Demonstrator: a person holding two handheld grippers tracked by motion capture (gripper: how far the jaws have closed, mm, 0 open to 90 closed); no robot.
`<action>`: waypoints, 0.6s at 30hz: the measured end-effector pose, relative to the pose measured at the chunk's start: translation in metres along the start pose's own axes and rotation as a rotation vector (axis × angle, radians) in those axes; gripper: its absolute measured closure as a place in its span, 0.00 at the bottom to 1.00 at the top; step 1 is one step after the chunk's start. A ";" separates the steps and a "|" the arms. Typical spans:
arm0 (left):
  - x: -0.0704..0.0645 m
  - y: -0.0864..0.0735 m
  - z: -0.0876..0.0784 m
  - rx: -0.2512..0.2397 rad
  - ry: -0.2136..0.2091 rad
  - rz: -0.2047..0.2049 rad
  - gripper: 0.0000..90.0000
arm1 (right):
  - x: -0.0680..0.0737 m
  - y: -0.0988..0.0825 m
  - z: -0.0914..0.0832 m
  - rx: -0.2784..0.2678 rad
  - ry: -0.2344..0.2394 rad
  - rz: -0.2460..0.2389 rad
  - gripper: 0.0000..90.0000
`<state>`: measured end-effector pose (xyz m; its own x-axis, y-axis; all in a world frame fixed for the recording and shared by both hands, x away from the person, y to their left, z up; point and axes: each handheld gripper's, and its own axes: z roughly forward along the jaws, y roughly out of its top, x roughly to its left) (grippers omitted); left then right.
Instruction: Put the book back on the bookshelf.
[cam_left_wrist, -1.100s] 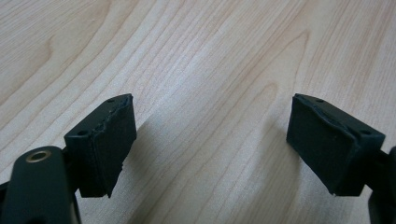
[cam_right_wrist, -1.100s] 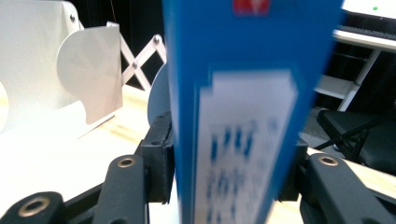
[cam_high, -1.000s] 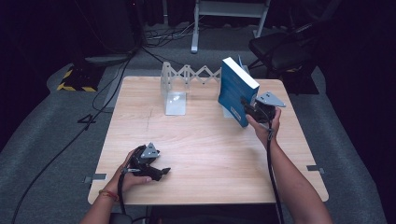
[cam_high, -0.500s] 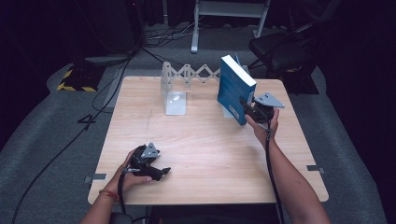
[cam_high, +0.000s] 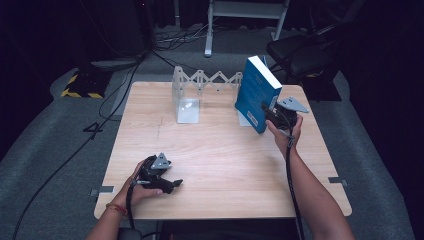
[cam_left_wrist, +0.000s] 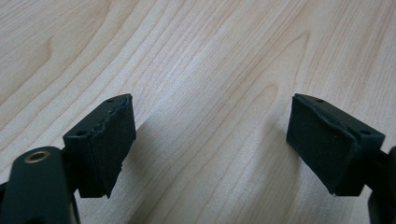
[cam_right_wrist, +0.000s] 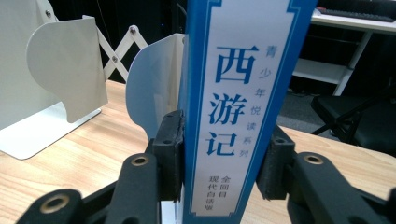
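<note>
Book (cam_right_wrist: 233, 102) upright between right gripper (cam_right_wrist: 224, 161) pads, clamped on spine, jaws just loosening a bit, bookend (cam_right_wrist: 154, 88) right behind. Left gripper (cam_left_wrist: 210, 144) spread wide, empty, over table (cam_left_wrist: 210, 46).

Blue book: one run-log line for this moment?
right gripper: shut on blue book, upright beside bookend rack | left gripper: open, nothing between pads, low over table

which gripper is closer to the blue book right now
Right. The right gripper has its jaws around the spine of the blue book, by the white bookend rack. The left gripper rests near the table's front edge, far from the book, jaws open.
</note>
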<state>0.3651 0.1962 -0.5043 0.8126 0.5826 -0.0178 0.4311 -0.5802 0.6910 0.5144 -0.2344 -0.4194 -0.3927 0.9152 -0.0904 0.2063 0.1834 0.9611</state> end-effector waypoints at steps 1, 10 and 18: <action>0.000 0.000 0.000 0.000 0.000 0.000 0.18 | 0.000 0.000 0.000 0.000 0.000 0.000 0.63; 0.000 0.000 0.000 0.000 0.002 -0.001 0.18 | -0.009 -0.003 -0.014 0.009 0.022 0.026 0.52; 0.000 0.000 0.000 0.001 0.007 -0.002 0.18 | -0.015 0.003 -0.025 0.016 0.047 -0.010 0.48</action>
<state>0.3650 0.1957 -0.5042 0.8091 0.5875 -0.0141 0.4330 -0.5798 0.6901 0.4982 -0.2563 -0.4088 -0.4368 0.8953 -0.0874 0.2159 0.1987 0.9560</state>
